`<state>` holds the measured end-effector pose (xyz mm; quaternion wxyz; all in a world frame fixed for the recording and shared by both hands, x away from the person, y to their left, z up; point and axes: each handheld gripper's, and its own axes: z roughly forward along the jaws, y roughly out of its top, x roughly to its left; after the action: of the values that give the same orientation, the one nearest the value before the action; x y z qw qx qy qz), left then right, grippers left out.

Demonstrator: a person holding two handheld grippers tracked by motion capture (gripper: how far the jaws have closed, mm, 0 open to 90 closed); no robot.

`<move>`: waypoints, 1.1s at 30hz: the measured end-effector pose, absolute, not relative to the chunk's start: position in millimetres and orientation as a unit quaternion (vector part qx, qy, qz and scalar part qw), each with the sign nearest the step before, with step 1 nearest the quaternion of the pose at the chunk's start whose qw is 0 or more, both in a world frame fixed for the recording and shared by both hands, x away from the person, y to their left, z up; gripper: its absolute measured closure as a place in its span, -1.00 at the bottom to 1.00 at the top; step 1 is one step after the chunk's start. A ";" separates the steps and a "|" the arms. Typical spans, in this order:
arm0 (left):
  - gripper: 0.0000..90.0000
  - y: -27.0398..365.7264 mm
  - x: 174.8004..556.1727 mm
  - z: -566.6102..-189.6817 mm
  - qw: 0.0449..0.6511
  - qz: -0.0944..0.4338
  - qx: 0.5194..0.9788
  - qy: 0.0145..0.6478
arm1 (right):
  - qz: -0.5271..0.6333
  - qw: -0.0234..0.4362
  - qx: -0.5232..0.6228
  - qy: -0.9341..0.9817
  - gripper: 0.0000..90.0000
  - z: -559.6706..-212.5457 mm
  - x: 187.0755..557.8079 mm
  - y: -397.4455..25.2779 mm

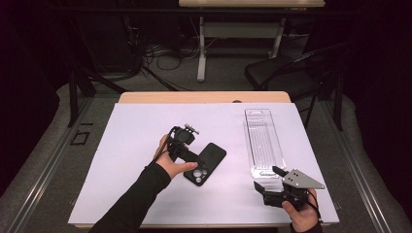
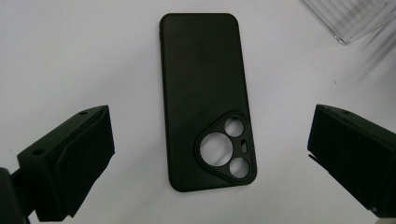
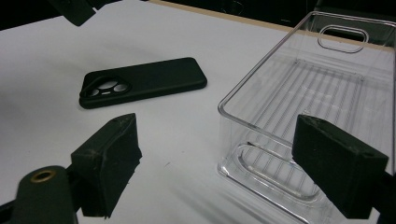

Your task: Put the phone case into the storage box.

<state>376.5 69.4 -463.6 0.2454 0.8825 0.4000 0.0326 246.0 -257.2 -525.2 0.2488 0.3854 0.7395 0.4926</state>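
White table sheet [image 1: 131, 145], black phone case [image 2: 201, 93] between left gripper's [image 2: 210, 154] wide-apart jaws, clear tray [image 3: 299, 107] partly cropped beyond right gripper's [image 3: 229, 168] spread jaws.

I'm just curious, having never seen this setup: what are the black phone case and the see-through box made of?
The phone case looks like soft matte silicone or rubbery plastic: dull, even black, hardly any glare, rounded edges. The box looks like hard clear plastic, glossy: the table shows through it, its rim catches light, and ribs are moulded into its floor. Glass seems less likely, though I cannot rule it out.

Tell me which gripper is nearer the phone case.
Left. The left gripper hovers open right over the phone case; the right gripper is off by the clear tray.
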 end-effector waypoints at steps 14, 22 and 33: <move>-0.98 55.0 389.8 -479.7 0.208 -0.007 0.887 0.413 | 0.491 0.245 0.388 0.741 -0.68 -526.4 246.8 -257.5; -0.98 49.4 398.2 -490.8 0.191 -0.025 0.888 0.418 | 0.490 0.245 0.387 0.742 -0.68 -527.1 247.4 -257.1; -0.96 44.4 408.1 -504.1 0.170 -0.037 0.885 0.432 | 0.489 0.243 0.388 0.742 -0.68 -527.7 247.9 -257.7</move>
<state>408.1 44.4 -504.1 0.1703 0.8847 0.4324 -0.0371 247.9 -257.7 -527.7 0.2431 0.3877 0.7423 0.4894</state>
